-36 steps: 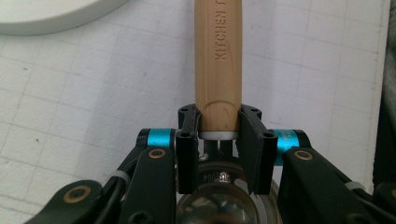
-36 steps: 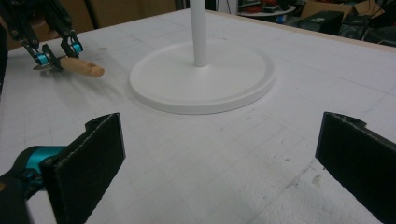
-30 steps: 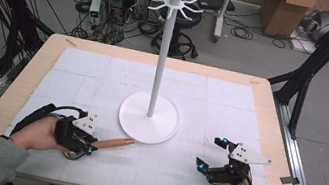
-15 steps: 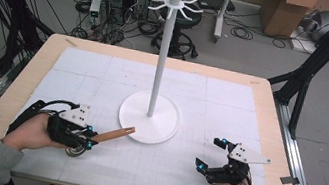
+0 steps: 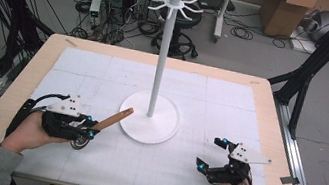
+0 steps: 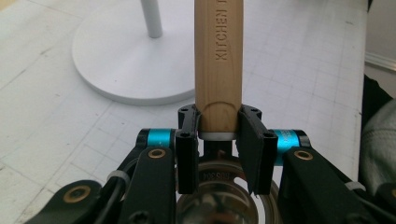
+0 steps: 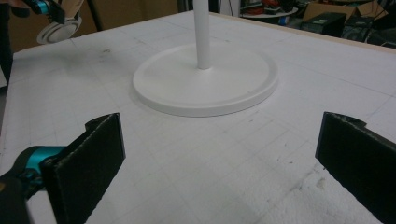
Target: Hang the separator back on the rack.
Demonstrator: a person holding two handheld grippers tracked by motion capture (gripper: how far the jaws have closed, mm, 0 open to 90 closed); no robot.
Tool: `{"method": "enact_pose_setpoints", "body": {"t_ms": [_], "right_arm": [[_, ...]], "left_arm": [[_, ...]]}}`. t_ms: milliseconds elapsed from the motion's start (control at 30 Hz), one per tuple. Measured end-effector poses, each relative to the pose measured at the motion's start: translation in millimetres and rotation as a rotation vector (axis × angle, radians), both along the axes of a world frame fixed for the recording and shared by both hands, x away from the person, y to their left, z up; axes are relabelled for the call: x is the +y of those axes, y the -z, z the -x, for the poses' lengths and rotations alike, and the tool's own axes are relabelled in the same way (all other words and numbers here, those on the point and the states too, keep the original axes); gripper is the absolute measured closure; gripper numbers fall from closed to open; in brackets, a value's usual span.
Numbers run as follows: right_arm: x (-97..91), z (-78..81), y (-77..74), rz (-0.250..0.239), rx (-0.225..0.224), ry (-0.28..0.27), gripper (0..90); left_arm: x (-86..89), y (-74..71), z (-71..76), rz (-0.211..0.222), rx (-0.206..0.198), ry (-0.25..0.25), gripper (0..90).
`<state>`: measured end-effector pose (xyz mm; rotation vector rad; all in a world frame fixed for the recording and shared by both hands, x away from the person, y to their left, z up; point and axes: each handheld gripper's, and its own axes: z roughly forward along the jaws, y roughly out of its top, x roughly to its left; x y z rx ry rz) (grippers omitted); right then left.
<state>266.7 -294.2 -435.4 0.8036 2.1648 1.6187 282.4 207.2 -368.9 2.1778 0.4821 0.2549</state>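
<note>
Raised wooden handle (image 6: 218,60), clamped between jaws

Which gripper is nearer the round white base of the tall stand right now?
Left. The left gripper, shut on a wooden handle, sits just off the round white base, the handle tip reaching its rim. The right gripper rests open, farther away on the opposite side.

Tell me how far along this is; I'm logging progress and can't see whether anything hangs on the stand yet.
Done: the left gripper is shut on the wooden-handled utensil and holds it off the table, handle aimed toward the white stand. In hand: carrying it. Left, as I guess the goal: hanging it, since the hooks on top look bare. The right gripper is open, holding nothing.
</note>
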Motion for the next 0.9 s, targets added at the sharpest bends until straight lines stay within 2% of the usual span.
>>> {"method": "enact_pose_setpoints", "body": {"t_ms": [33, 133, 167, 233, 500, 600, 667, 767, 900], "right_arm": [[0.0, 0.0, 0.0, -0.001, 0.000, 0.000, 0.5], [0.0, -0.4, 0.2, 0.003, -0.001, 0.001, 0.5], [0.0, -0.4, 0.3, 0.004, 0.001, 0.002, 0.5], [0.0, -0.6, 0.2, 0.006, -0.002, 0.000, 0.5], [-0.6, -0.1, -0.2, 0.001, -0.001, 0.001, 0.5], [-0.5, -0.1, -0.3, -0.001, 0.000, 0.000, 0.5], [-0.4, -0.1, -0.1, 0.001, 0.004, 0.004, 0.5], [-0.4, -0.2, 0.0, 0.001, 0.005, 0.004, 0.5], [-0.7, -0.3, -0.1, 0.000, 0.001, 0.005, 0.5]], "left_arm": [[0.4, 0.1, 1.4, 0.001, -0.019, -0.017, 69.5], [0.2, 0.3, 4.9, 0.038, -0.040, -0.035, 69.5], [0.3, 0.1, 5.2, 0.054, -0.031, -0.040, 69.6], [0.3, 0.2, 5.9, 0.073, -0.041, -0.050, 69.5], [3.8, -1.0, 2.5, 0.157, -0.034, -0.107, 69.5], [4.6, -2.4, 2.2, 0.183, -0.044, -0.125, 69.5], [5.2, -3.7, 2.4, 0.215, -0.041, -0.133, 69.5], [6.0, -6.5, 3.1, 0.241, -0.052, -0.137, 69.5], [6.7, -11.5, 3.7, 0.296, -0.065, -0.158, 69.5]]}}
